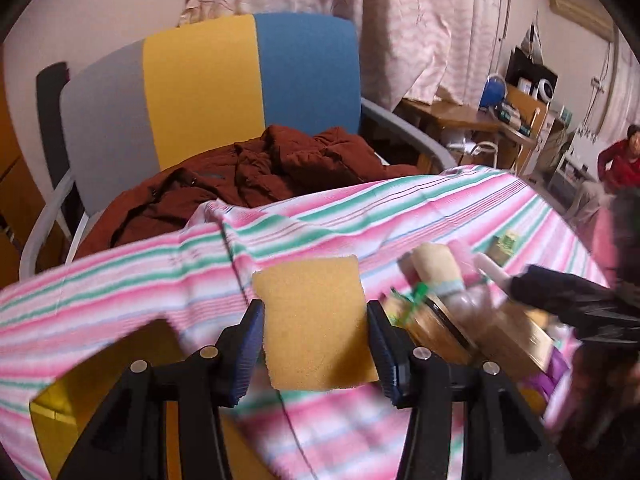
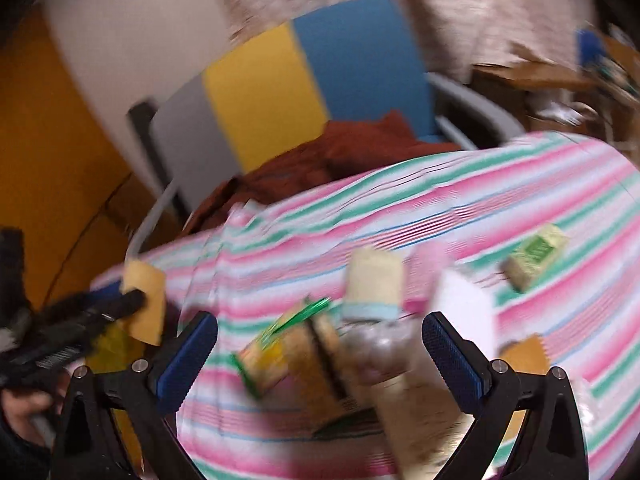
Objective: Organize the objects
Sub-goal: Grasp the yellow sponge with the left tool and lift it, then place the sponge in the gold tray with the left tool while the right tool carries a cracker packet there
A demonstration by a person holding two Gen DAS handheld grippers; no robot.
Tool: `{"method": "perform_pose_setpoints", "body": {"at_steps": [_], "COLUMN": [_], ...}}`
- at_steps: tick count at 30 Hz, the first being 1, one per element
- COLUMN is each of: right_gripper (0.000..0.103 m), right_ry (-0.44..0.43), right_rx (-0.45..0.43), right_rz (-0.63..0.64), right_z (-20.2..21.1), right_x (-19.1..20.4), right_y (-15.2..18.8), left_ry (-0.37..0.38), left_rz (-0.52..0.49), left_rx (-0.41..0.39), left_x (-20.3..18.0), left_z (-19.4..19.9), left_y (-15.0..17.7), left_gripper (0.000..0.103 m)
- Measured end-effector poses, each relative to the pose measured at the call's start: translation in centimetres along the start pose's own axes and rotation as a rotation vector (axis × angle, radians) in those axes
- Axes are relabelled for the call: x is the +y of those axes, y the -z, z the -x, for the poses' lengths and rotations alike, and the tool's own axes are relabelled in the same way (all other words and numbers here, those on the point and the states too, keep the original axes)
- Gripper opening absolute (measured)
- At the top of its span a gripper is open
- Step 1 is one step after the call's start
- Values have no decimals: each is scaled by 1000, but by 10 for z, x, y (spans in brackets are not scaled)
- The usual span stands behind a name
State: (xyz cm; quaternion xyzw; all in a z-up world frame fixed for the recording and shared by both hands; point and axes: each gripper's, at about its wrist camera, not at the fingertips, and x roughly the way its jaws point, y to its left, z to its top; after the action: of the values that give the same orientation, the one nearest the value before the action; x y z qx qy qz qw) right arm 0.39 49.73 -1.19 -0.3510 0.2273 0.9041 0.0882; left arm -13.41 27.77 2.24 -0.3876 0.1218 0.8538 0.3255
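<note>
Currently the left gripper (image 1: 316, 344) is pinching a yellow rectangular foam sponge (image 1: 314, 322) by its side edges: seemingly light, soft, squashable; the right gripper (image 2: 320, 354) is gaping empty.

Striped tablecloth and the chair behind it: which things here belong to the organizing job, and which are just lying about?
Part of the job:
- yellow sponge, clamped in the left gripper
- clutter pile ahead of the open right gripper
- green-labelled box on the cloth

Just lying about:
- red jacket on the chair
- curtains
- far desk
</note>
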Motion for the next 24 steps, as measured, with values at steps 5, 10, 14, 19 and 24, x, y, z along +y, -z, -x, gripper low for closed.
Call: {"method": "perform_pose_setpoints", "body": {"at_steps": [5, 10, 14, 19, 24], "right_gripper": [85, 85, 85, 86, 46], "right_ry": [50, 134, 176, 203, 228], "right_rx": [152, 219, 245, 243, 282], "right_rz": [148, 174, 214, 290, 391], "right_z": [-37, -63, -78, -90, -95], "right_x": [24, 21, 24, 34, 45], "right_y": [16, 20, 22, 25, 34], "left_ry": [-29, -66, -103, -141, -159], "left_rz": [31, 99, 161, 239, 327], "left_rx": [-67, -113, -113, -85, -50], "left_x": [18, 45, 69, 94, 110], "left_z": [57, 102, 122, 129, 126], "left_y": [25, 56, 88, 131, 163], "left_gripper": [52, 52, 52, 52, 52]}}
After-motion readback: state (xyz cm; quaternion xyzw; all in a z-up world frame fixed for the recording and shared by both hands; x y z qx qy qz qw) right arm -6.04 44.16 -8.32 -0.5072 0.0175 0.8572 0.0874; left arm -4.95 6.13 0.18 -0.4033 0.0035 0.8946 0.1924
